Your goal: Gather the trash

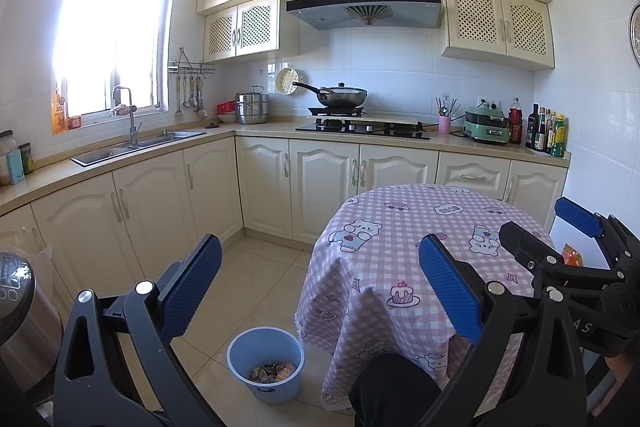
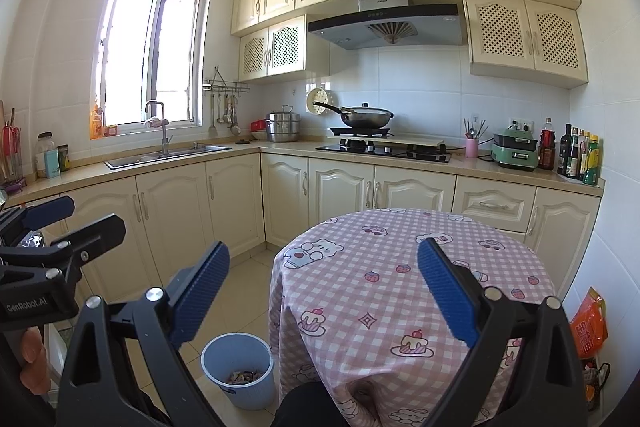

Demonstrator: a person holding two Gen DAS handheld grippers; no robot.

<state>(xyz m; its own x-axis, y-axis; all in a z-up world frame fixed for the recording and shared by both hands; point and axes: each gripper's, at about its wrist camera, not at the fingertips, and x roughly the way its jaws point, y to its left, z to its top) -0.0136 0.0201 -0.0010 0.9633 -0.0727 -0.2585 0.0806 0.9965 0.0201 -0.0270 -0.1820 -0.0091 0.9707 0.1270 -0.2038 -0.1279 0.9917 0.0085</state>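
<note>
A light blue bin [image 1: 266,363] stands on the tiled floor left of a round table [image 1: 404,227] with a pink checked cloth; it also shows in the right wrist view [image 2: 238,371]. Several colourful wrappers [image 1: 274,373] lie in its bottom. My left gripper [image 1: 320,291] is open and empty, held above the bin and the table's left edge. My right gripper [image 2: 324,291] is open and empty above the table [image 2: 400,267]. The right gripper also shows at the right of the left wrist view [image 1: 568,227], and the left gripper at the left of the right wrist view [image 2: 56,223].
Cream cabinets and a counter [image 1: 256,131] run along the back and left, with a sink [image 1: 136,147], a stove with a wok [image 1: 344,97] and bottles [image 1: 548,133]. An orange bag [image 2: 590,323] lies right of the table. A steel appliance [image 1: 20,307] stands at far left.
</note>
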